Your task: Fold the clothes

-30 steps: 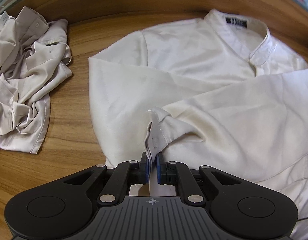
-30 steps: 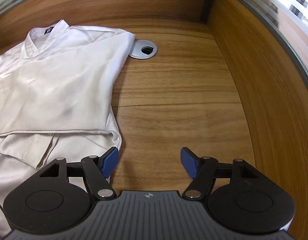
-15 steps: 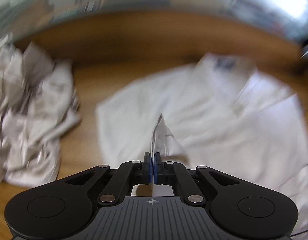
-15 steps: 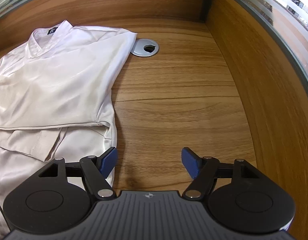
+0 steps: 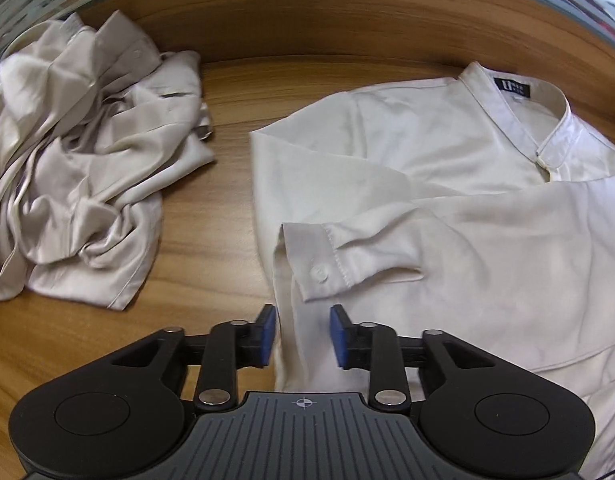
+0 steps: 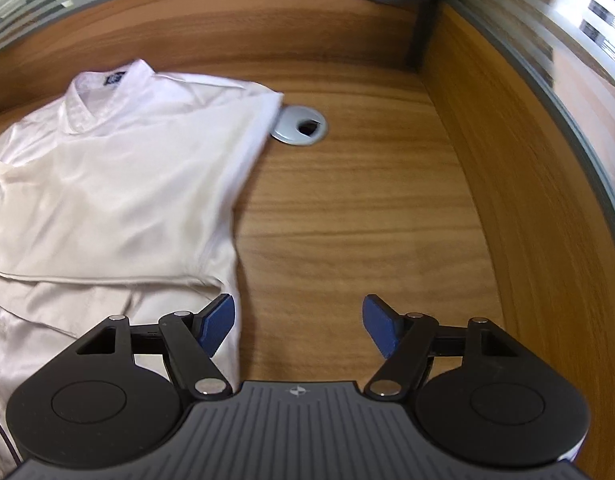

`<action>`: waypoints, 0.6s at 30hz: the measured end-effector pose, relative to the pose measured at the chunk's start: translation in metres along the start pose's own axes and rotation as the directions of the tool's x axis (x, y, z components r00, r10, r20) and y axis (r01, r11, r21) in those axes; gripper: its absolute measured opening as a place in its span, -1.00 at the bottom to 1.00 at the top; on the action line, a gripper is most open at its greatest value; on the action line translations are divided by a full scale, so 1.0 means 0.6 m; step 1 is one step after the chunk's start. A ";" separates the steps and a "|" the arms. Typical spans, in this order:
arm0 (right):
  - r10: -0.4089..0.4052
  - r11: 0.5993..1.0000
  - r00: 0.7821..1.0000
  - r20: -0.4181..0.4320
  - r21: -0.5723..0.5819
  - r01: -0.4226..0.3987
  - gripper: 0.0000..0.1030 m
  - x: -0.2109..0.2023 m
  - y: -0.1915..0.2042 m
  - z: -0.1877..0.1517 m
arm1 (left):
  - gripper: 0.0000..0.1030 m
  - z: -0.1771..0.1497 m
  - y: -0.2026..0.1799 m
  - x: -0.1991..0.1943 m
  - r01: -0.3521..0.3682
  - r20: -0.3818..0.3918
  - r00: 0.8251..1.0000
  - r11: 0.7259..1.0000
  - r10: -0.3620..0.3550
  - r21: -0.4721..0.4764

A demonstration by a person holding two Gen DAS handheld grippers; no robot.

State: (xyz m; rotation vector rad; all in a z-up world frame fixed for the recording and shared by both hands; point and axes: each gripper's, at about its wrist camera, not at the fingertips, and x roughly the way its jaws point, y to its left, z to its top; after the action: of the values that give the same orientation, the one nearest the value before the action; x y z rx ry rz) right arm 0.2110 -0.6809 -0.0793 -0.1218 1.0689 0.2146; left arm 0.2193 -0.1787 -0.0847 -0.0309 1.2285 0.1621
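Note:
A cream shirt (image 5: 447, 200) lies flat on the wooden table, collar with a dark label at the far side. One sleeve is folded across its front, and the buttoned cuff (image 5: 315, 256) lies flat near the shirt's left edge. My left gripper (image 5: 301, 336) is open and empty, just short of the cuff, above the shirt's left edge. The same shirt shows in the right wrist view (image 6: 119, 188). My right gripper (image 6: 299, 326) is open and empty over bare wood, its left finger (image 6: 217, 322) over the shirt's right edge.
A crumpled pile of beige clothes (image 5: 79, 168) lies to the left of the shirt. A round metal cable grommet (image 6: 301, 126) sits in the table by the shirt's right shoulder. A wooden wall (image 6: 519, 200) runs along the right and far sides.
My left gripper was shut on the cuff and held it up; now it is open and the cuff lies flat on the shirt. The right gripper stays open and has shifted slightly.

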 end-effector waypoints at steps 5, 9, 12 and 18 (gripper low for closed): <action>0.049 0.998 0.999 0.025 -0.049 -0.047 0.48 0.025 0.037 0.026 | -0.21 -0.036 0.033 -0.017 -0.014 -0.017 1.000 0.999 0.013 -0.050; 0.084 0.990 0.995 0.062 -0.118 -0.076 0.48 0.054 0.076 0.059 | -0.18 -0.073 0.050 -0.037 -0.027 -0.024 0.999 0.997 0.025 -0.066; 0.165 0.973 0.983 0.076 -0.175 -0.149 0.36 0.077 0.101 0.089 | -0.16 -0.101 0.059 -0.055 -0.026 -0.026 0.999 0.995 0.024 -0.096; 0.204 0.945 0.979 0.008 -0.264 -0.195 0.15 0.125 0.121 0.127 | -0.10 -0.149 0.063 -0.083 -0.024 -0.020 1.000 0.988 0.021 -0.155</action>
State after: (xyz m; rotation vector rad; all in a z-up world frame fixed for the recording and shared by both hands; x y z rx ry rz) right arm 0.2940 -0.5861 -0.1087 -0.2469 1.0137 0.5406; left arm 0.1145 -0.1567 -0.0657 -0.1543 1.2328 0.2778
